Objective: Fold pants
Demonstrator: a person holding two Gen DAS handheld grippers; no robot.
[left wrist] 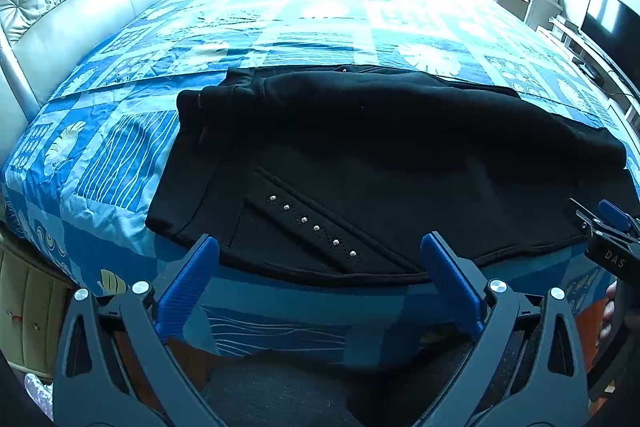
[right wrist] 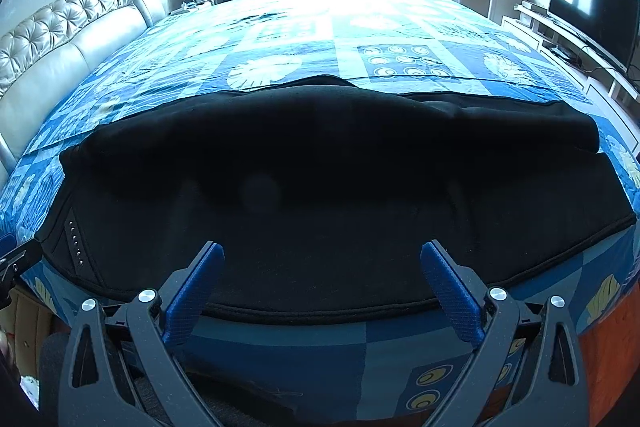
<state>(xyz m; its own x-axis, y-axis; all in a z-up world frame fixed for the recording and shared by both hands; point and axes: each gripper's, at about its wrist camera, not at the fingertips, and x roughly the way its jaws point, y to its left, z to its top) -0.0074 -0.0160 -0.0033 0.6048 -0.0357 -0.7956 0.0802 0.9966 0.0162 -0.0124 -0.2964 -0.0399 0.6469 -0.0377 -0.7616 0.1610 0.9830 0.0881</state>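
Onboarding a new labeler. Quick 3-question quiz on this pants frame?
1. True or false: both grippers are open and hold nothing.
2. Which view shows the studs up close? A left wrist, B right wrist.
3. Fill in: the pants lie on the ____.

Key
1. True: left gripper and right gripper are open at the near edge of the pants.
2. A: the studs lie just ahead of the left gripper.
3. Bed.

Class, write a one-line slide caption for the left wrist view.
Open left tool poised at the near edge of black pants lying on a blue patterned bedspread, with the right tool entering at right.
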